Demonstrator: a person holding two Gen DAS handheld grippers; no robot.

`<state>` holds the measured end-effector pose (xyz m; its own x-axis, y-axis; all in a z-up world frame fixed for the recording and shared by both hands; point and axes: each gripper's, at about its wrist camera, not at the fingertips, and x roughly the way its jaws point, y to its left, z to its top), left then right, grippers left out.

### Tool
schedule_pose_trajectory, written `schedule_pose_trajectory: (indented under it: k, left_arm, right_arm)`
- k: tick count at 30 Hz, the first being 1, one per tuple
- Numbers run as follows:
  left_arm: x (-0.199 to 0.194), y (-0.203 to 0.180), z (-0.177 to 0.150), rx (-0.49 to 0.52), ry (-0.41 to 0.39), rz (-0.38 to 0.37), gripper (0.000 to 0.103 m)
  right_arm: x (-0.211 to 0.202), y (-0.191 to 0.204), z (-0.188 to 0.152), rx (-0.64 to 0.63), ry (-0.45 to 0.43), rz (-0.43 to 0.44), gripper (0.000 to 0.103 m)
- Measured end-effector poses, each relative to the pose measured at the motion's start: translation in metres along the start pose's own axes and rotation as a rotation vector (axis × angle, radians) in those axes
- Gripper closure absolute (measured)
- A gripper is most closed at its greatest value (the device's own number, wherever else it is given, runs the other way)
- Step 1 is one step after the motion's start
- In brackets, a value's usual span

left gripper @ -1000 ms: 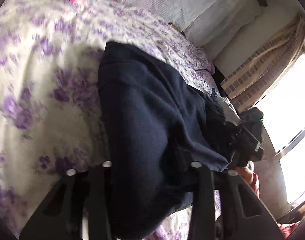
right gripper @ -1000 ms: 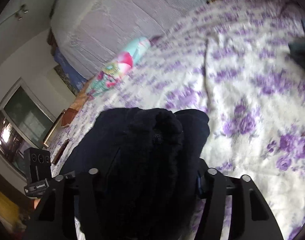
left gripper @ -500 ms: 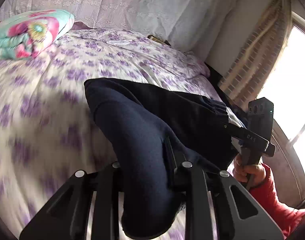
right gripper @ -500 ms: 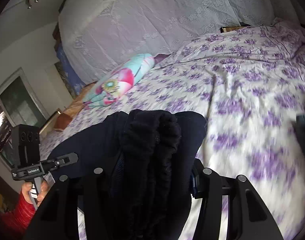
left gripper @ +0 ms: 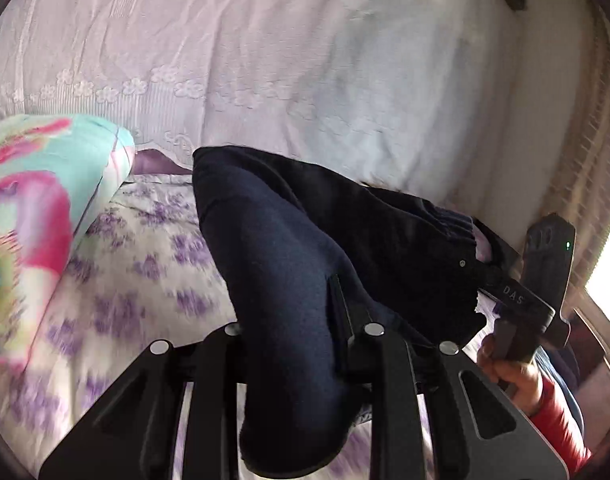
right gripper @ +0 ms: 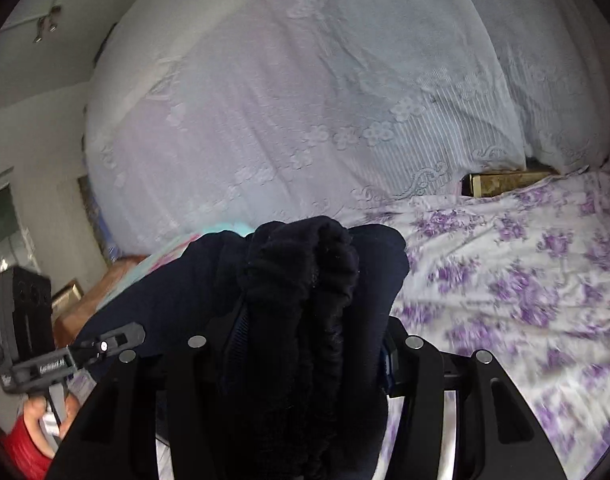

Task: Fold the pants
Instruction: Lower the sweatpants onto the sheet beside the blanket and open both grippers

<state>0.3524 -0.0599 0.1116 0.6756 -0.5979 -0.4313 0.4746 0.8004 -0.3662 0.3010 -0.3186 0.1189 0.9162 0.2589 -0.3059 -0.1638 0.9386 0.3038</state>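
left gripper (left gripper: 301, 344) clamped narrow on dark navy pants (left gripper: 289, 264). right gripper (right gripper: 301, 344) clamped wider on bunched waistband (right gripper: 305, 256). pants slung between both, raised off floral bedsheet (right gripper: 525, 280) beneath. bright pillow (left gripper: 37, 200) lay left of left gripper, lace cover (left gripper: 305, 60) ahead.

Home bedroom: bed w/ floral sheet (right gripper: 525, 248), lace-covered pillows (left gripper: 305, 60).

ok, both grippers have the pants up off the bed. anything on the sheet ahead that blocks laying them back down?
Nothing visible on the open floral sheet ahead. Both the left gripper and right gripper are clamped on the pants. The rolled blanket lies to the left, clear of that stretch. The sheet directly under the pants is hidden.
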Motion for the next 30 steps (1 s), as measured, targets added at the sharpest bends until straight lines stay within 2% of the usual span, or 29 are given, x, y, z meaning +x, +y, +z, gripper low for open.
schedule_pose_trajectory:
  k: [1, 3, 5, 6, 7, 8, 9, 10, 11, 12, 13, 15, 16, 18, 19, 21, 22, 23, 24, 27, 30]
  left_arm:
    - [0.021, 0.013, 0.001, -0.019, 0.001, 0.012, 0.081]
    - [0.056, 0.036, -0.006, -0.068, 0.031, 0.048, 0.076]
    - [0.097, 0.070, -0.028, -0.176, 0.126, 0.105, 0.073]
    - [0.116, 0.092, -0.049, -0.264, 0.197, 0.135, 0.067]
    - [0.120, 0.103, -0.060, -0.319, 0.210, 0.133, 0.061]
    - [0.114, 0.112, -0.063, -0.376, 0.187, 0.085, 0.061]
    - [0.104, 0.117, -0.060, -0.412, 0.170, 0.067, 0.061]
    - [0.086, 0.118, -0.056, -0.426, 0.121, 0.088, 0.050]
    - [0.076, 0.117, -0.054, -0.410, 0.092, 0.113, 0.044]
    - [0.065, 0.114, -0.053, -0.380, 0.060, 0.146, 0.041]
    - [0.053, 0.108, -0.053, -0.338, 0.032, 0.173, 0.041]
    - [0.044, 0.098, -0.050, -0.277, 0.016, 0.146, 0.039]
    - [0.045, 0.088, -0.048, -0.229, 0.020, 0.123, 0.035]
    - [0.050, 0.074, -0.044, -0.147, 0.030, 0.133, 0.027]
    - [0.060, 0.066, -0.048, -0.089, 0.060, 0.186, 0.021]
    - [0.088, 0.065, -0.055, -0.016, 0.169, 0.256, 0.019]
    - [0.109, 0.072, -0.066, -0.025, 0.288, 0.274, 0.017]
    - [0.117, 0.078, -0.067, -0.053, 0.337, 0.266, 0.016]
    - [0.114, 0.079, -0.064, -0.062, 0.316, 0.246, 0.012]
    - [0.112, 0.079, -0.065, -0.056, 0.312, 0.256, 0.009]
    - [0.105, 0.074, -0.065, -0.029, 0.280, 0.268, 0.009]
  right_arm:
    - [0.018, -0.011, 0.000, 0.025, 0.001, -0.005, 0.050]
    - [0.062, -0.037, -0.011, 0.087, 0.058, -0.050, 0.041]
    - [0.097, -0.067, -0.037, 0.160, 0.154, -0.180, 0.037]
    - [0.104, -0.079, -0.050, 0.194, 0.190, -0.234, 0.034]
    - [0.104, -0.088, -0.059, 0.232, 0.206, -0.258, 0.031]
    - [0.095, -0.094, -0.055, 0.284, 0.193, -0.203, 0.031]
    - [0.080, -0.092, -0.048, 0.301, 0.140, -0.198, 0.031]
    - [0.063, -0.086, -0.042, 0.289, 0.067, -0.243, 0.031]
    - [0.042, -0.073, -0.036, 0.239, -0.032, -0.290, 0.030]
    - [0.031, -0.061, -0.033, 0.183, -0.070, -0.296, 0.030]
    - [0.025, -0.048, -0.031, 0.123, -0.075, -0.291, 0.030]
    - [0.023, -0.024, -0.036, 0.032, -0.055, -0.294, 0.030]
    - [0.026, -0.015, -0.040, -0.012, -0.041, -0.299, 0.029]
    - [0.046, 0.002, -0.054, -0.121, 0.041, -0.345, 0.024]
    - [0.060, 0.005, -0.058, -0.152, 0.097, -0.379, 0.022]
    - [0.103, -0.004, -0.085, -0.224, 0.325, -0.467, 0.016]
    - [0.111, -0.010, -0.088, -0.209, 0.381, -0.458, 0.015]
    - [0.105, -0.009, -0.085, -0.191, 0.354, -0.456, 0.008]
    - [0.098, -0.008, -0.084, -0.184, 0.321, -0.472, 0.003]
    - [0.080, -0.006, -0.083, -0.172, 0.233, -0.463, 0.004]
    - [0.050, -0.002, -0.082, -0.160, 0.096, -0.491, 0.004]
